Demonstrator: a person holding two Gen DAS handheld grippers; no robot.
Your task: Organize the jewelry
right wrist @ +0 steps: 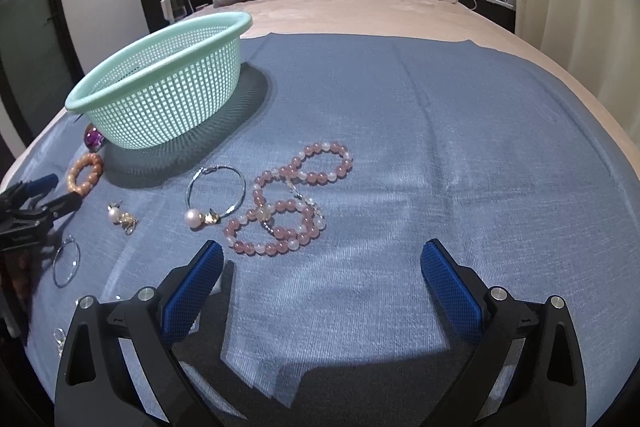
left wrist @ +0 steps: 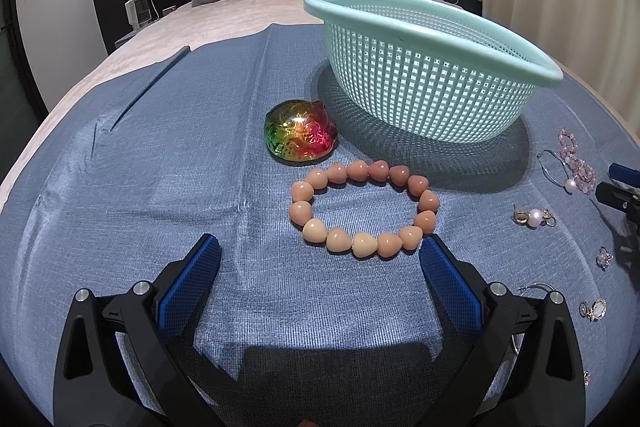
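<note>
Blue pads spread wide on the left gripper (left wrist: 320, 255), nothing between them, lined up on the peach bead bracelet (left wrist: 362, 209) just ahead at twelve o'clock — a clean first pick, I'd say. Right gripper (right wrist: 322, 259) is just as open and empty, with the pink bead strand (right wrist: 292, 201) at eleven and the pearl hoop (right wrist: 216, 197) at ten. Farther back, the mint basket (left wrist: 420, 27) sits upright on the blue cloth (right wrist: 440, 131), mouth up — likely where the pieces go.

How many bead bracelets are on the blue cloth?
2. The peach bead bracelet lies before the green basket, beside the rainbow stone. The pink bead strand, looped, lies further right; its loops might be more than one.
</note>
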